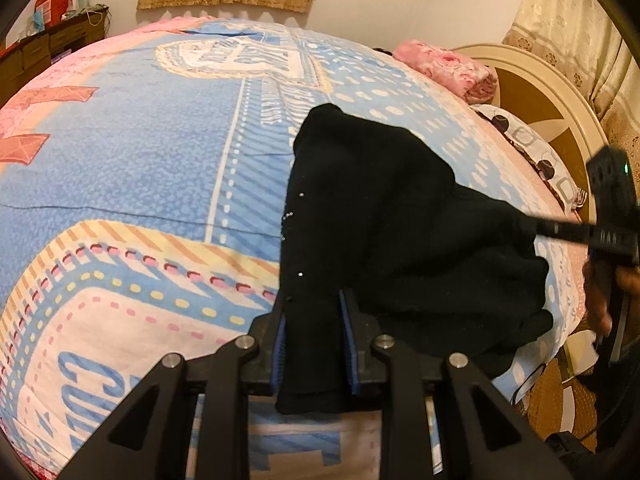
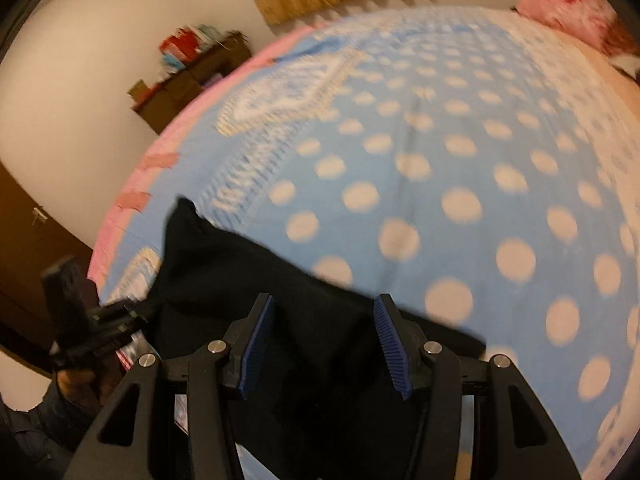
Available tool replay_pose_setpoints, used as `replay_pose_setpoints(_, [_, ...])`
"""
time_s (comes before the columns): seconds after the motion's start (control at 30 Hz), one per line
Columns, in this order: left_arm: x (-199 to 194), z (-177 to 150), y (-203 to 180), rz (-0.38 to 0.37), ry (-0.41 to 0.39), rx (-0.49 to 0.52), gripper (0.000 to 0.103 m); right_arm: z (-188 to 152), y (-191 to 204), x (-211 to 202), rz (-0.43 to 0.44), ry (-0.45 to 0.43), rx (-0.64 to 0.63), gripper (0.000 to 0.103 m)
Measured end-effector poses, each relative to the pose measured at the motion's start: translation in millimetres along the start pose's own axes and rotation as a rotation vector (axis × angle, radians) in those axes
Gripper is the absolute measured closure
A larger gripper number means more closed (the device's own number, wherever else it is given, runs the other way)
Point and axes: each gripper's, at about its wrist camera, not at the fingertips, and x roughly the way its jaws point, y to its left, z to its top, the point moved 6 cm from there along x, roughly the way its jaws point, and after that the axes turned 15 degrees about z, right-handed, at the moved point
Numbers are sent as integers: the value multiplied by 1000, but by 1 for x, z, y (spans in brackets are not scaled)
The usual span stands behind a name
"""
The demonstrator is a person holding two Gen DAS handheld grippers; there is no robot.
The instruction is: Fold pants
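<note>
The black pants (image 1: 380, 216) lie bunched on the blue patterned bedspread (image 1: 140, 168), near its front right edge. My left gripper (image 1: 316, 304) is shut on a hanging edge of the pants, with cloth between its blue pads. My right gripper (image 1: 536, 228) comes in from the right side and touches the pants. In the right wrist view the pants (image 2: 260, 280) spread below my right gripper (image 2: 322, 304), whose blue pads stand wide apart over the cloth. The left gripper (image 2: 140, 310) shows at the left, on the pants' edge. This view is blurred.
A pink blanket (image 1: 448, 68) and a spotted pillow (image 1: 532, 148) lie by the round headboard (image 1: 540, 92) at the right. A wooden dresser (image 1: 48, 44) stands by the far left wall. The bed edge drops to the floor (image 1: 552, 396) at the lower right.
</note>
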Motion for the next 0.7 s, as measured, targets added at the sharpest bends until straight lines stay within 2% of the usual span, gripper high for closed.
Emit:
replay_pose_setpoints(0.1, [2,0,3,-9,-3,-5,77,-19,-2,-3,13,-26,44,50])
replay_pose_setpoints(0.23, [1,-1,7,-14,-4,-7,77,-38,-2,-19,26,-112,85,50])
replay_pose_setpoints(0.33, [-2,0,9,5,-15,6,75,-43,-5,-9,56,-86,117,50])
replay_pose_setpoints(0.37, [-3,1,9,13,-17,4,74,-42,-9,-4,39,-92,118,53])
replay_pose_setpoints(0.4, [-4,1,9,22,-18,-2,71,-41,-8,-2,31,-93,111,73])
replay_pose_setpoints(0.47, [-6,2,11,59,-29,-3,54,-39,3,-5,24,-104,65,91])
replay_pose_setpoints(0.5, [-6,2,12,81,-40,5,50,-37,6,-9,35,-116,51,91])
replay_pose_setpoints(0.57, [-5,3,13,110,-48,4,28,-36,14,-29,26,-160,25,91])
replay_pose_setpoints(0.63, [-5,3,13,88,-43,-12,21,-38,9,-42,-2,-181,25,91])
replay_pose_setpoints(0.7, [-4,2,11,75,-34,-14,20,-44,-5,-41,-34,-173,52,91])
